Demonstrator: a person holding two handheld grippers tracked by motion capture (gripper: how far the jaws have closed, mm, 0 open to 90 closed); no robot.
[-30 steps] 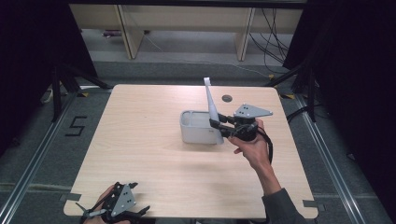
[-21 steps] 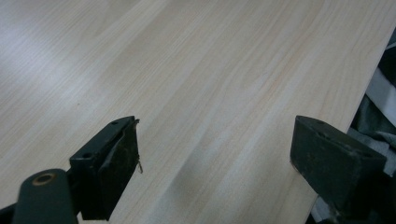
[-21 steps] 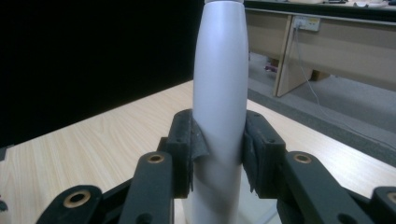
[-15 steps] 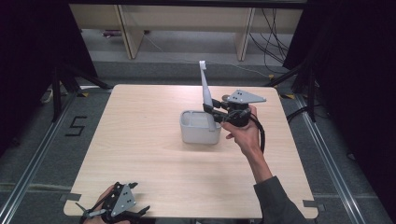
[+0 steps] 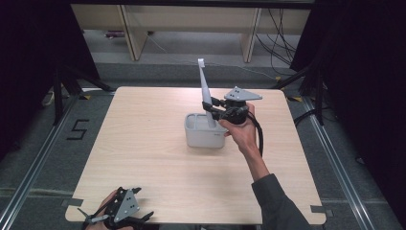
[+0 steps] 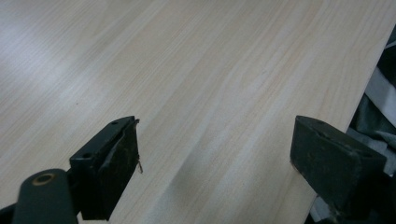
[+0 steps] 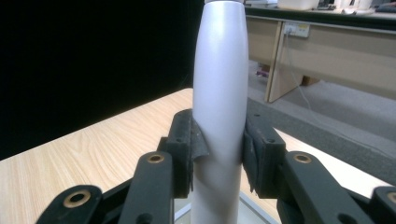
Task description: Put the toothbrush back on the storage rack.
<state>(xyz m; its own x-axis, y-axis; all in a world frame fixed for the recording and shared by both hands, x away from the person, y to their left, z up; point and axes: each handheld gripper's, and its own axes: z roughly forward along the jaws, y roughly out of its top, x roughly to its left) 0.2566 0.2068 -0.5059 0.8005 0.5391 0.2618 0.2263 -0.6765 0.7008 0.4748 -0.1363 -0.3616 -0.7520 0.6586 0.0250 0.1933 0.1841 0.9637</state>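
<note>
One risk: right gripper (image 5: 214, 109) clamps the tall grey handle (image 5: 205, 85) low over the white tub (image 5: 205, 136), so it could tip sideways; left gripper (image 6: 215, 158) sits wide open.

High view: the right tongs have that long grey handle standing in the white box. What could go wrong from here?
1. The right tongs pinch the grey handle low down, with most of its length above them; it may pivot or slip in the pads.
2. Its lower end sits inside the white box, which nothing holds; a sideways pull could tip or drag it.
3. The left tongs lie open at the near table edge, too far away to steady anything.
</note>
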